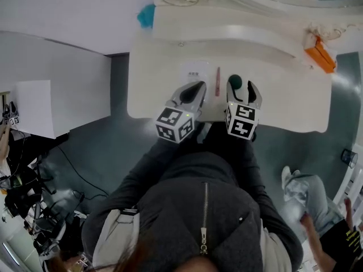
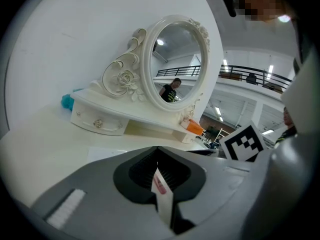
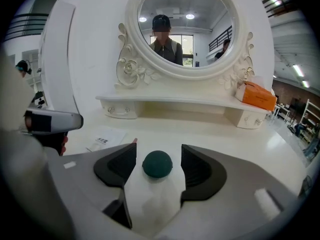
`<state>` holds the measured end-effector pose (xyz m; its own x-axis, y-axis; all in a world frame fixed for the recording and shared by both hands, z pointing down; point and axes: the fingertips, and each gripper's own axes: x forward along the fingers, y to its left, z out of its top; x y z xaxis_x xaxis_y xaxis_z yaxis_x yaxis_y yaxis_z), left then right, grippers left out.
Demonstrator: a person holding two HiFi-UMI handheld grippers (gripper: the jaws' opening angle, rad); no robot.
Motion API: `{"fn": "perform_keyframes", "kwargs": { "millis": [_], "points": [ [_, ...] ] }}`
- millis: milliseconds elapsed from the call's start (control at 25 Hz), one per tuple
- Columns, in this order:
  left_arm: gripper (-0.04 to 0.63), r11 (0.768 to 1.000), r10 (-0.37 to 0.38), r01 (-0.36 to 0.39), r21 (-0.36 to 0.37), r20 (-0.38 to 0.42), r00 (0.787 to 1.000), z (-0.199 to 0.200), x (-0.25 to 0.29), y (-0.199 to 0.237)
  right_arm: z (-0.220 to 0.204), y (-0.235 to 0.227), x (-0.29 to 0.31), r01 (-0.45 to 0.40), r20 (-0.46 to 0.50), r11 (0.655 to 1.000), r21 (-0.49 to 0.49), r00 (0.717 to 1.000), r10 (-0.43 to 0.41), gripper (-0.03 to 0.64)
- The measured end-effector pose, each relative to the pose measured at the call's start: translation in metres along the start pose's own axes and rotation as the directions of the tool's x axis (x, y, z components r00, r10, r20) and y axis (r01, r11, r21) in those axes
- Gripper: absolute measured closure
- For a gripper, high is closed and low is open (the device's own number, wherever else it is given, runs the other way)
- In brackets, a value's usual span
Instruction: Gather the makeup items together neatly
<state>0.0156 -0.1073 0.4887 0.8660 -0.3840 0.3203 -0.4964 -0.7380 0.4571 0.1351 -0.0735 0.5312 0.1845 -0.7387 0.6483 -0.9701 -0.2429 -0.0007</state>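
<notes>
R tongs [image 3: 158, 155] straddle round dk-green ball [image 3: 157, 166].

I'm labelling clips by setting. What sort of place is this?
Probably a staged set in a large hall or workshop, not a bedroom: a white dressing table with an ornate oval mirror and a green makeup sponge, yet a balcony railing beyond, and cables and gear on the floor.
</notes>
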Motion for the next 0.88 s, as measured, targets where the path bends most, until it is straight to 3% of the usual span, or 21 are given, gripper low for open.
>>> {"fn": "perform_keyframes", "kwargs": {
  "millis": [480,880],
  "points": [
    [0.586,0.998,-0.004,-0.001,0.058,0.084,0.996,0.032,0.014,-0.043,0.053,-0.017,-0.037,-0.112,0.140,0.994,-0.003,0.984,0.111,0.379],
    [0.586,0.996,-0.009,-0.006,0.091,0.155,0.988,0.065,0.019,-0.072,0.108,-0.038,-0.079,-0.131,0.339,0.991,0.001,0.933,0.122,0.611]
  ]
}}
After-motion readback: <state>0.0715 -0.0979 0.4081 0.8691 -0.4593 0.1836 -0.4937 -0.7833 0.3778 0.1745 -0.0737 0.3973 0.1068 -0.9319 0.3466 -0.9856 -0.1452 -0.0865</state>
